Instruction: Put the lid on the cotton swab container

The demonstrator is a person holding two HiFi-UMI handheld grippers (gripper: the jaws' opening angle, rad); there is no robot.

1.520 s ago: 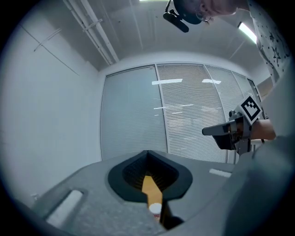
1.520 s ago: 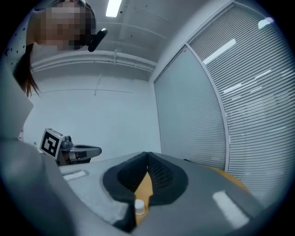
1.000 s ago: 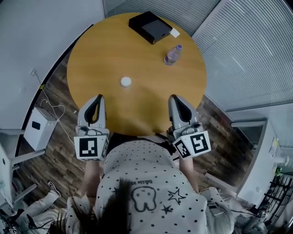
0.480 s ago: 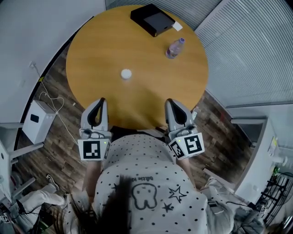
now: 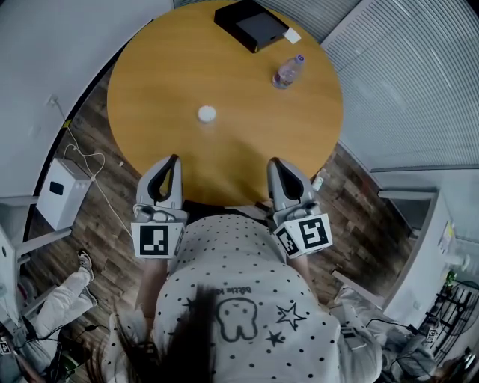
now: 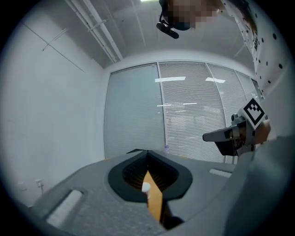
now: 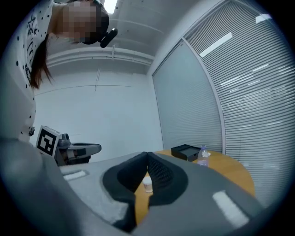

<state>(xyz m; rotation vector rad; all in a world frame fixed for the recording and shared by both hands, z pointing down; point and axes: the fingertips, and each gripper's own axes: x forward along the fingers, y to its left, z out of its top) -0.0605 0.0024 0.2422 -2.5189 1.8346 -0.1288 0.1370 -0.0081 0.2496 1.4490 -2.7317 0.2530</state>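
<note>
A small white round cotton swab container (image 5: 206, 114) stands alone in the middle of the round wooden table (image 5: 165, 67). It also shows between the jaws in the left gripper view as the container (image 6: 146, 187) and in the right gripper view as the container (image 7: 147, 184). A separate lid shows in no view. My left gripper (image 5: 174, 158) and right gripper (image 5: 273, 161) hover side by side at the table's near edge, well short of the container. Both are shut and empty, as the left gripper (image 6: 147, 152) and right gripper (image 7: 146, 154) show.
A black box (image 5: 251, 23) with a white card lies at the table's far edge, and a small clear bottle (image 5: 287, 71) stands right of it. The bottle (image 7: 203, 156) and box (image 7: 185, 151) lie far ahead on the right. Blinds and glass walls surround the table.
Both grippers have sunk a little at the table's near edge and drawn slightly closer together. Their jaws stay shut. The container has not moved.
</note>
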